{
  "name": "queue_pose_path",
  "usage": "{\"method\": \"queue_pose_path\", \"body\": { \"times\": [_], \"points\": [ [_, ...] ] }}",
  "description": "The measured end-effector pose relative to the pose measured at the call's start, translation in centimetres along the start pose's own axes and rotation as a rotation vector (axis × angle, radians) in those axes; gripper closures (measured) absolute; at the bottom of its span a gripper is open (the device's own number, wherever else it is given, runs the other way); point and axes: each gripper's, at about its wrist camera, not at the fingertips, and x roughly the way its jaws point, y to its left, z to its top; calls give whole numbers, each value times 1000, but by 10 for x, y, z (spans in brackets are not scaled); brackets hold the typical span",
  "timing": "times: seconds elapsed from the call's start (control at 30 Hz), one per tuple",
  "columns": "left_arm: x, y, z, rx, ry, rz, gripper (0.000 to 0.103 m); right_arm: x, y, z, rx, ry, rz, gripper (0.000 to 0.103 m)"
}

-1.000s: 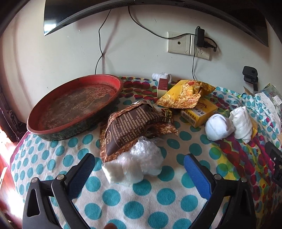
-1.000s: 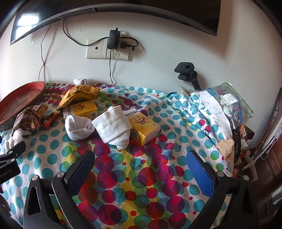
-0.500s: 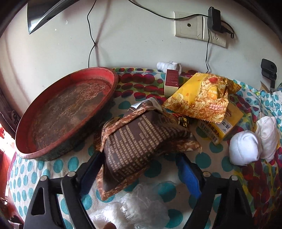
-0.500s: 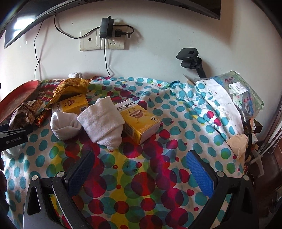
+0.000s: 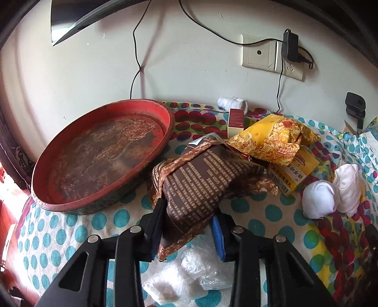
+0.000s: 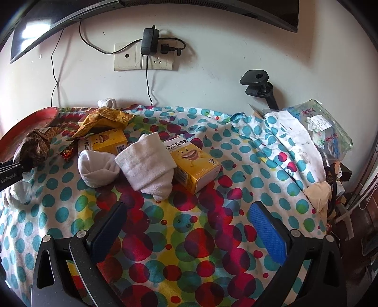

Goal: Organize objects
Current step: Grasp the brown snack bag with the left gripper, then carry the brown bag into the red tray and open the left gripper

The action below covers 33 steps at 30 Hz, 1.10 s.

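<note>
Closing in, left tongs now pinch the crinkled brown text-printed snack bag, seemingly firmly; right tongs gape.

A lived-in home room: a polka-dot cloth under snack packets, rolled socks, a wall socket and a mounted screen.

We see both views in soft, even daylight, bright on the white wall and the dotted cloth. At the far left edge of the left wrist view a patch burns out to white. Cables throw faint double shadows on the wall in the upper middle. The dark screen carries a pale reflection at upper left. Fisheye bending curves every edge, corners fall to black, and focus stays fairly sharp throughout
</note>
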Motion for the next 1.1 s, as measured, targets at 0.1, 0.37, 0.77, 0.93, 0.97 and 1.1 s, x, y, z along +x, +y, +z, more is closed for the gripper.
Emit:
{"method": "queue_pose_path", "body": {
  "times": [0.1,0.37,0.77,0.93,0.97,1.1],
  "points": [
    [-15,6,-1,-13,-23,-13,67,1,3,0,-3,1,3,0],
    [-41,32,7,-31,-63,-24,67,7,3,2,-41,3,-1,0],
    [-34,115,65,-108,-131,88,103,14,2,0,-49,25,22,0],
    [-1,159,80,-124,-68,163,103,17,3,-3,-45,43,38,0],
    [6,168,80,-138,-45,163,103,17,3,-4,-44,42,40,0],
    [3,185,66,-202,5,124,97,17,6,-6,-50,48,49,0]
  ]
}}
